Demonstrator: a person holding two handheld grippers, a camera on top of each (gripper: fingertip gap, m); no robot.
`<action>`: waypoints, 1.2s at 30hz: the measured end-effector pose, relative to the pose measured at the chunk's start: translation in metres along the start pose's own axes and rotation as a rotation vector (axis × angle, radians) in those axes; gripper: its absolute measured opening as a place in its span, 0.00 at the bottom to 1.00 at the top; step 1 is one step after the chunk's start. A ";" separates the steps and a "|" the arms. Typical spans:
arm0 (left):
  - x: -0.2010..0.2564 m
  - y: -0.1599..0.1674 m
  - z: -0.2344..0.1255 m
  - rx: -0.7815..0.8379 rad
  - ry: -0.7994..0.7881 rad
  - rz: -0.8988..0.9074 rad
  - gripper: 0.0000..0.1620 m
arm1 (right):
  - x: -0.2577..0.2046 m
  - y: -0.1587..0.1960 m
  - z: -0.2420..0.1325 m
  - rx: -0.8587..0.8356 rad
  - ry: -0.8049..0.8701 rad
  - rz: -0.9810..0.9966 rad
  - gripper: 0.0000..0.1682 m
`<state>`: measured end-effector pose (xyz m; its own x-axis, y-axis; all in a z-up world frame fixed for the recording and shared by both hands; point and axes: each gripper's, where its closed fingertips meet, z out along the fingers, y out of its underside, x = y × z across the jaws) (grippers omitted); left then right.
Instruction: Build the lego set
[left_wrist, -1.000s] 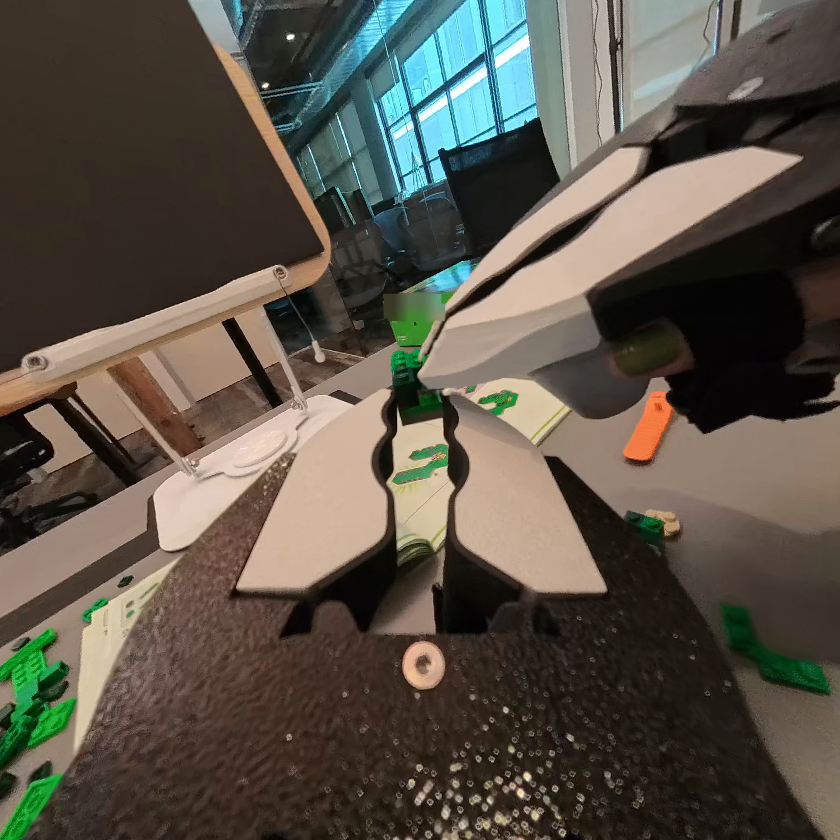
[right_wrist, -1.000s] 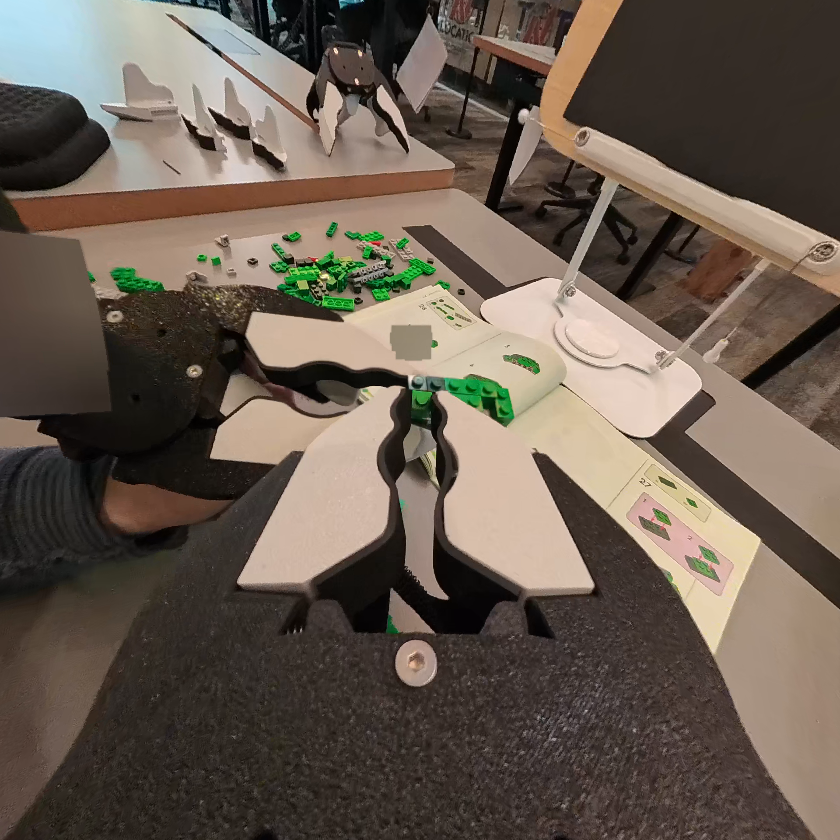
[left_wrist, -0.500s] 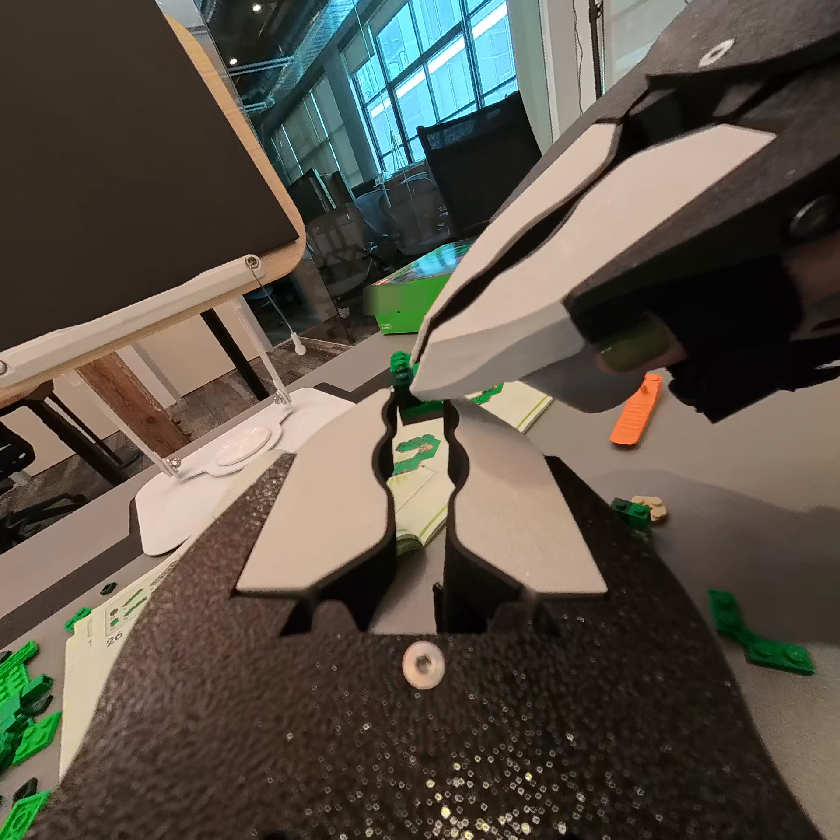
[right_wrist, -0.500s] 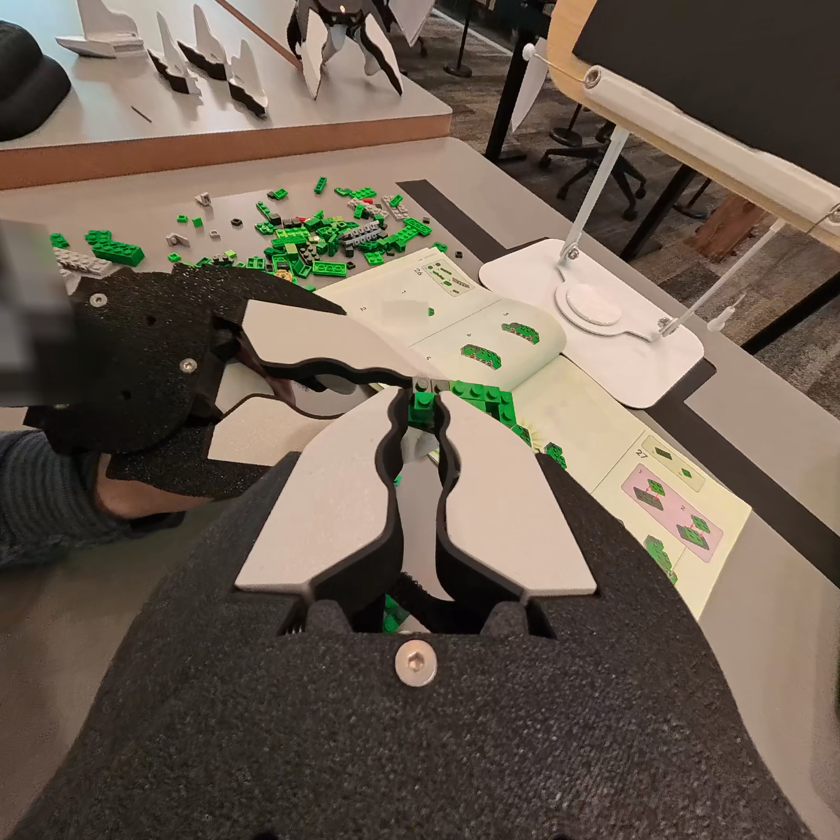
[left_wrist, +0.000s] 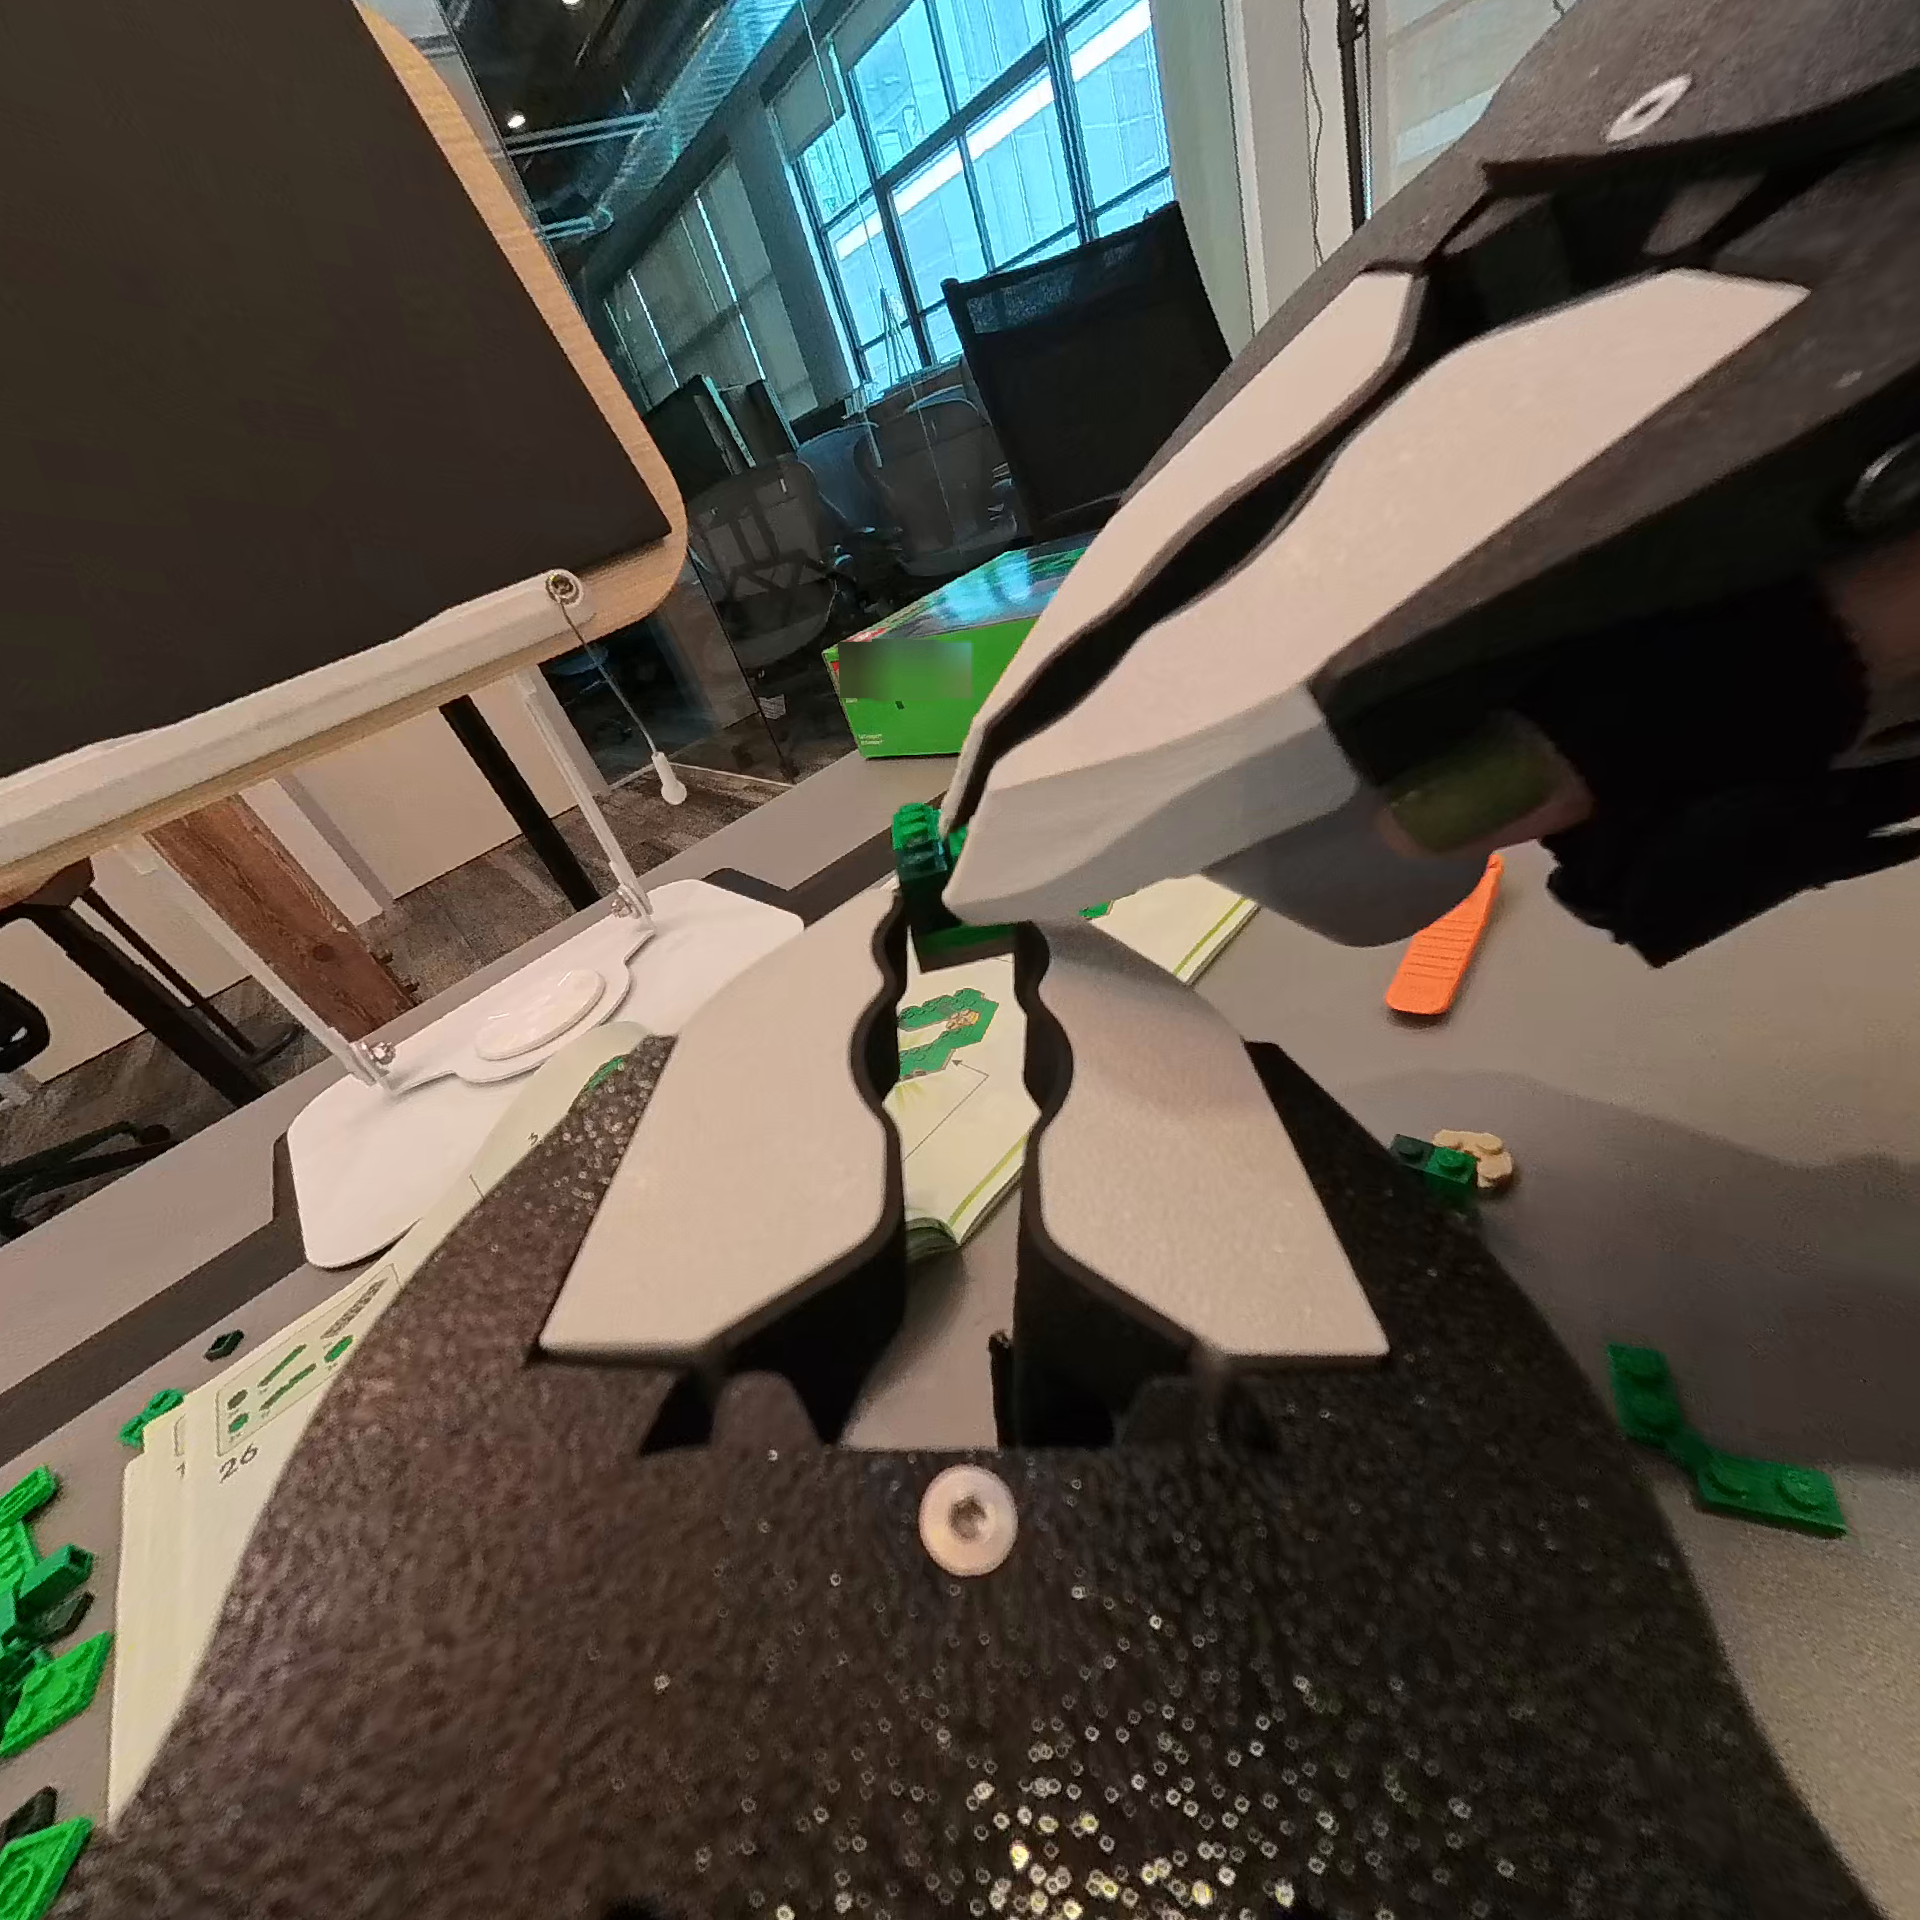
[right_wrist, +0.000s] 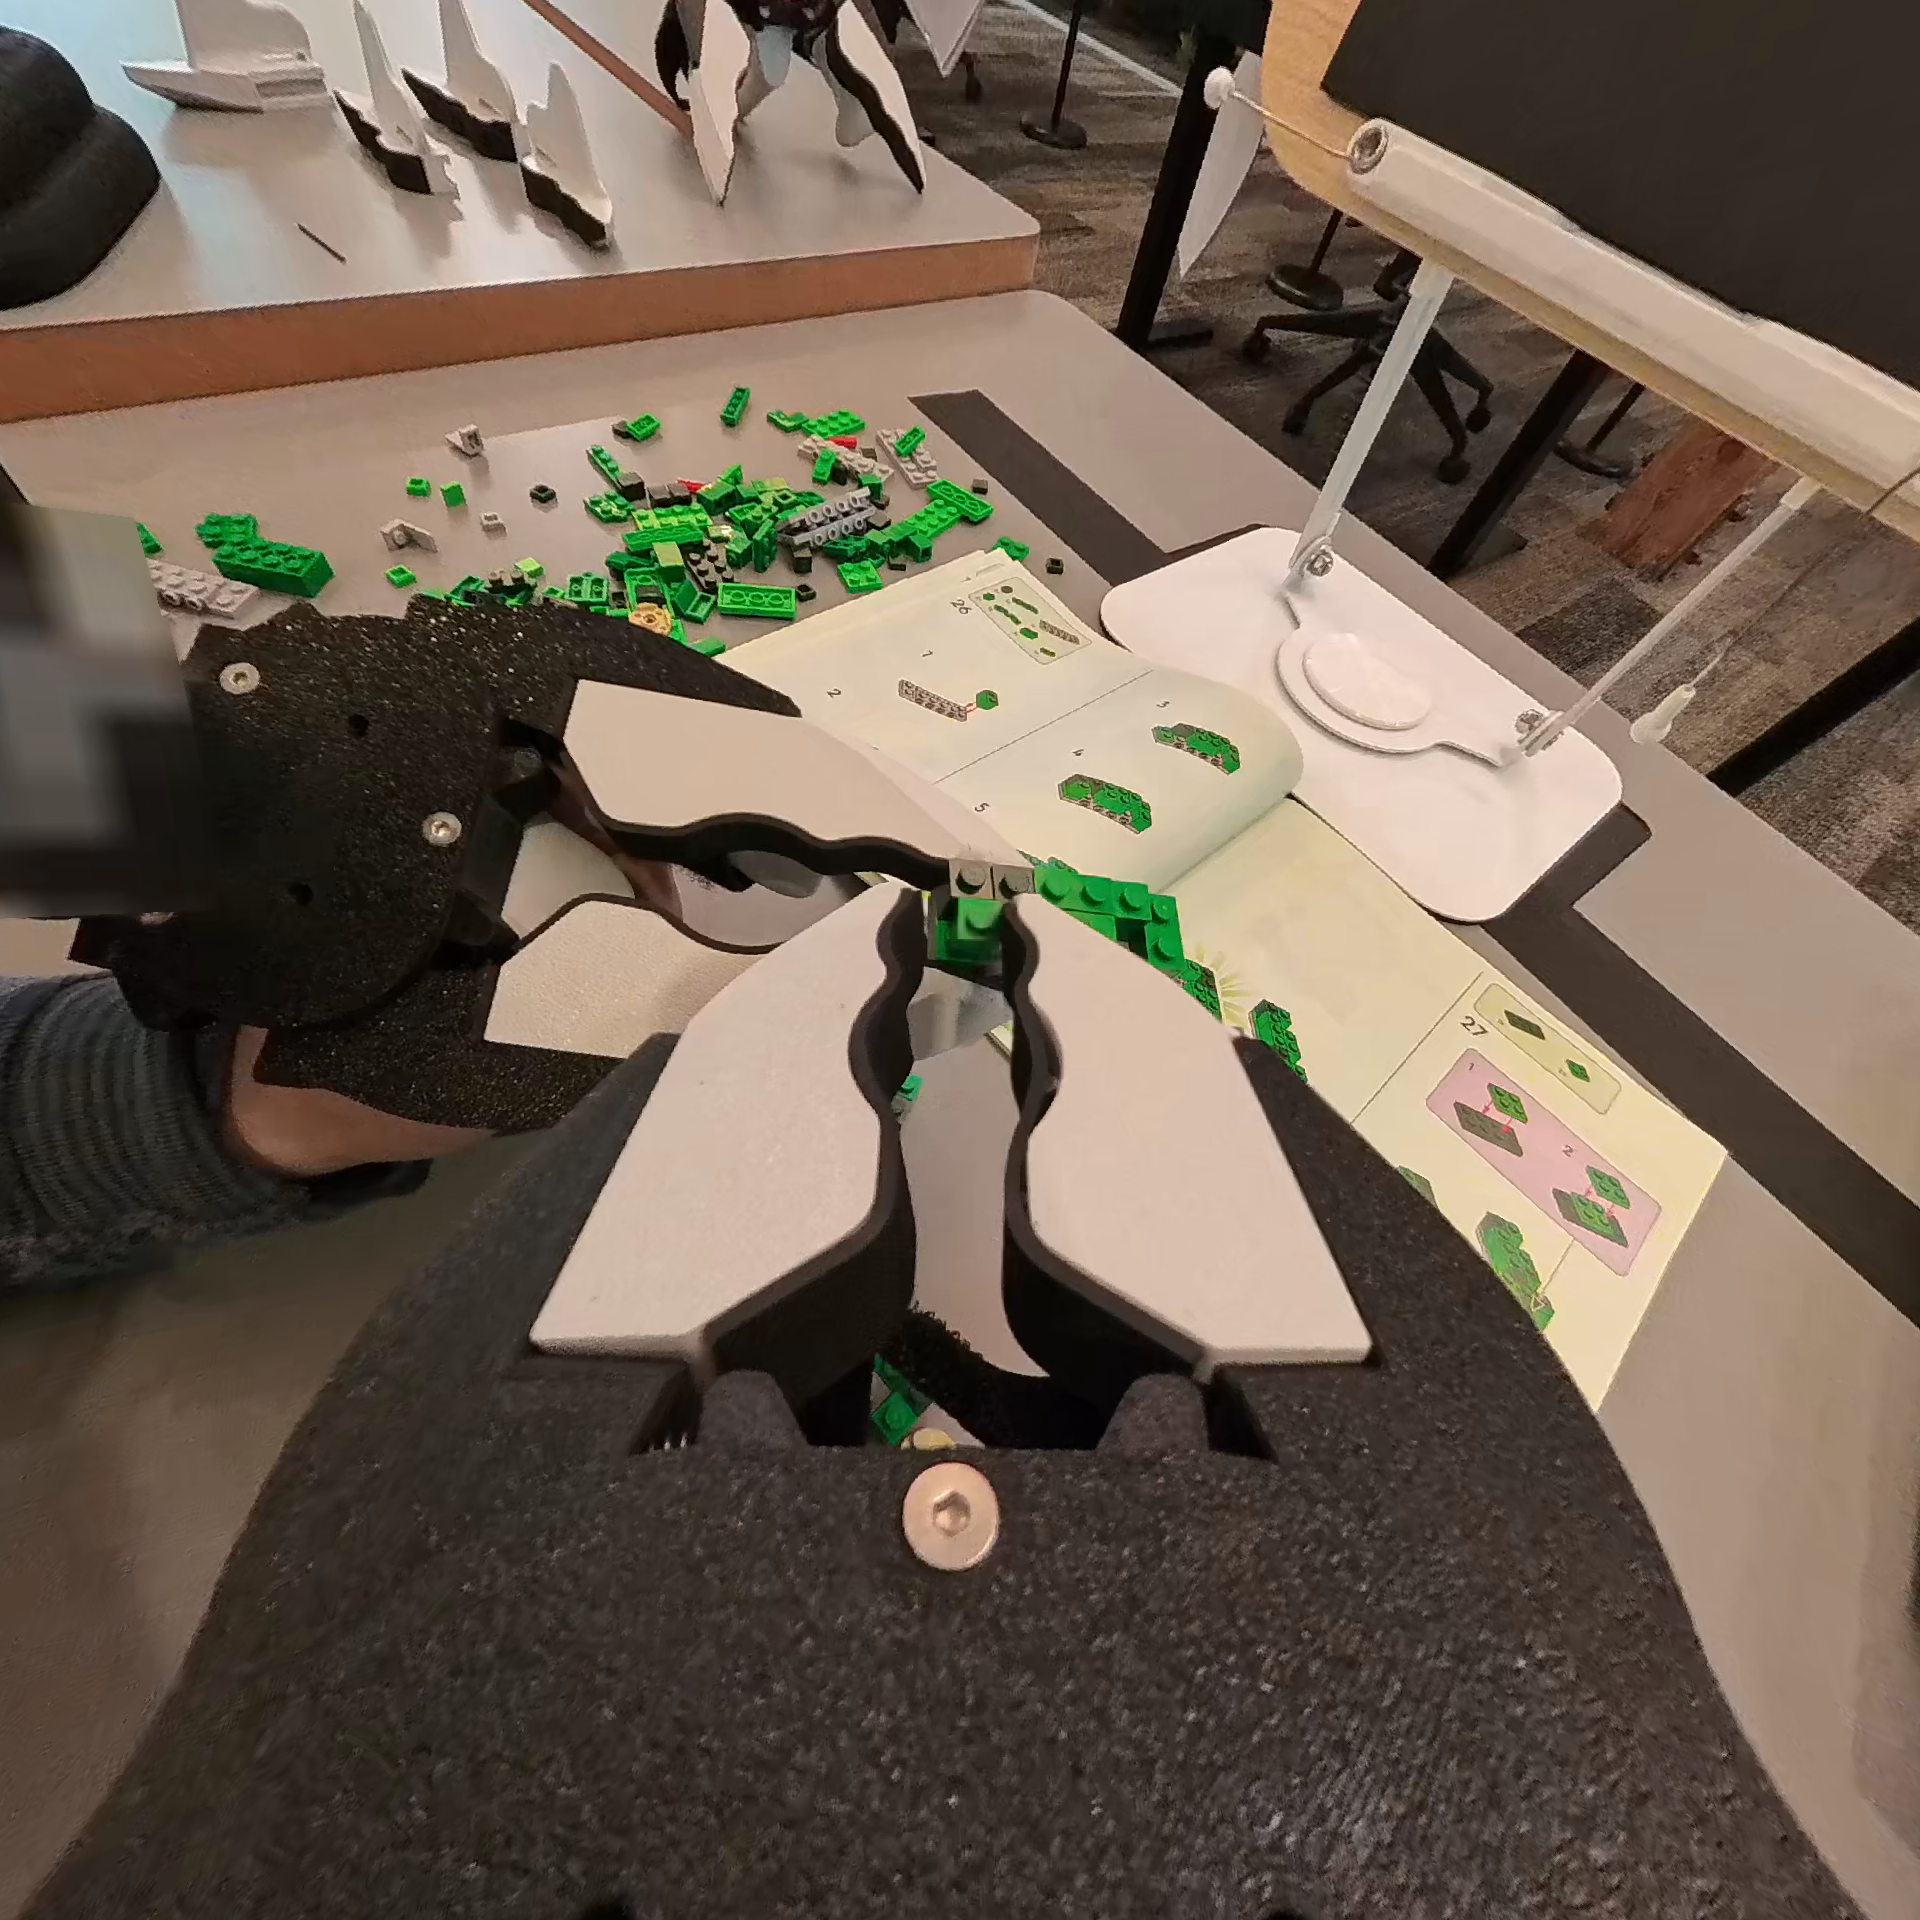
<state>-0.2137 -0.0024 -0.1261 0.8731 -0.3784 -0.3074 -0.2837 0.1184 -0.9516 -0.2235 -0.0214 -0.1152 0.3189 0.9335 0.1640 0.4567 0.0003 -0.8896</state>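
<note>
Both units have drifted nearer the open booklet (right_wrist: 1174, 769); grips unchanged.

I have the left hand-held gripper (left_wrist: 961, 920) closed on the green assembly (right_wrist: 1112, 909), its long axis running right, held above the worktop (right_wrist: 312, 1455). My right hand-held gripper (right_wrist: 961, 914) is nipped on a small green brick (right_wrist: 971, 925) touching the assembly's near-left end. Loose bricks (right_wrist: 748, 540) lie far left.

Even daylight, sharp centre, wide-angle edge warp.
</note>
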 end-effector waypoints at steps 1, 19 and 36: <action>0.000 0.000 0.000 0.000 -0.001 -0.002 0.11 | 0.000 0.000 0.000 -0.002 0.000 0.000 0.08; -0.011 0.001 -0.003 0.021 -0.029 -0.067 0.11 | 0.002 0.001 -0.003 -0.016 -0.023 0.025 0.10; -0.036 0.002 -0.011 0.031 -0.090 -0.084 0.11 | 0.104 0.084 -0.058 -0.412 0.172 -0.084 0.05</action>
<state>-0.2497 0.0017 -0.1173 0.9257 -0.3047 -0.2243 -0.1968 0.1186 -0.9732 -0.1036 0.0553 -0.1485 0.3836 0.8633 0.3279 0.7685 -0.1016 -0.6317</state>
